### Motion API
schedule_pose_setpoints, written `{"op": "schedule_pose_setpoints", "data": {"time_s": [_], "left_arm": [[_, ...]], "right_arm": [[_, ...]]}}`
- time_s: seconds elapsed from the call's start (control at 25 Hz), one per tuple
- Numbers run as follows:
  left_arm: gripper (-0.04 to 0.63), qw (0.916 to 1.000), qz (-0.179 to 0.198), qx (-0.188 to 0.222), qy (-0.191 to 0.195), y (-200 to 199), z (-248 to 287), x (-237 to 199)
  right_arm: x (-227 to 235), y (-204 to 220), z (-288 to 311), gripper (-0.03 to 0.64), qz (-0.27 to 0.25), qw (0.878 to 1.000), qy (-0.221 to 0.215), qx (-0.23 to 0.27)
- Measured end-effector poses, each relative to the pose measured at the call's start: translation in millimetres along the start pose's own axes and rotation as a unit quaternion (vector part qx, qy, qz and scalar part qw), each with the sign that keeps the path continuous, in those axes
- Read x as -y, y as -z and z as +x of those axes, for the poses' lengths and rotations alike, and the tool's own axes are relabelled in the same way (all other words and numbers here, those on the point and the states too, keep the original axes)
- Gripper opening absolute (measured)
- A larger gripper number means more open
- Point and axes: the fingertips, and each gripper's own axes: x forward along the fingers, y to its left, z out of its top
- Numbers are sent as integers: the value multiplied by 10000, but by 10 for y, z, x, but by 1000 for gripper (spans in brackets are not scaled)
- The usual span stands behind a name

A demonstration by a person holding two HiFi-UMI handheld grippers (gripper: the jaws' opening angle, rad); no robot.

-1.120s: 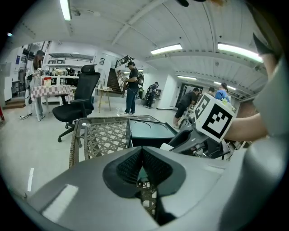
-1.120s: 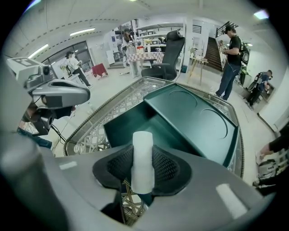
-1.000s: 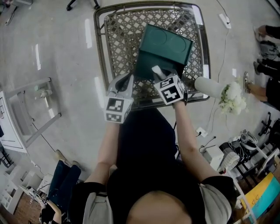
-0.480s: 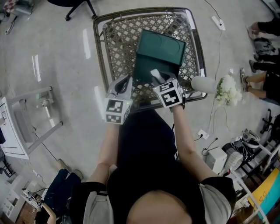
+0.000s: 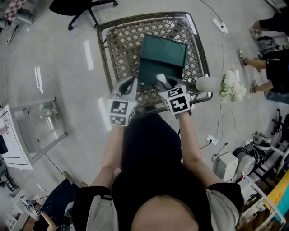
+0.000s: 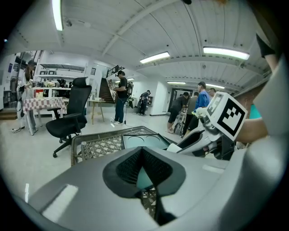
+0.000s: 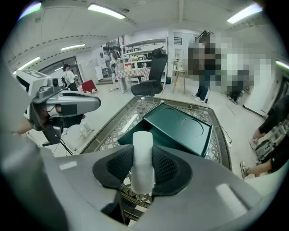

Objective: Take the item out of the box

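Note:
A dark green box point(image 5: 162, 56) with its lid raised lies on a woven-top table point(image 5: 104, 49). My right gripper point(image 5: 164, 82) hovers over the box's near edge, shut on a white cylindrical item point(image 5: 161, 79). In the right gripper view the white item point(image 7: 143, 158) stands upright between the pads, with the green box point(image 7: 174, 128) beyond it. My left gripper point(image 5: 128, 86) hangs beside the box's near left corner. In the left gripper view its jaws point(image 6: 143, 173) stand slightly apart, and only the green box point(image 6: 140, 140) shows through the gap.
A white vase point(image 5: 207, 84) with white flowers point(image 5: 231, 86) lies at the table's right edge. A metal rack point(image 5: 40, 122) stands on the floor at left and an office chair point(image 5: 76, 5) behind the table. People point(image 5: 271, 63) and cables are at right.
Both grippers have risen a little above the table. The white item has stayed in the right gripper and come up from the box. The head view has shifted.

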Motion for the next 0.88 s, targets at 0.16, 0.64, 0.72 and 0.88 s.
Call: {"op": "schedule_pose_setpoints", "data": {"time_s": [0.16,0.64,0.72,0.88], "left_arm": [[8,9999,65,73,40,-74,-40,50],[8,9996,130,248,80,-327,-87,129],[8,9995,60,292,79,-384,-81,129],[8,9990,56,403,160,-518,-69,159]], "right_arm": [[0,-45,-178,127,169,9995,105,237],[112,-239,-679,127,600,9919,617,937],[165,-310,-798,127,492,9889,843,1122],[252,-415,-996,127,882,9801,900,1537]]}}
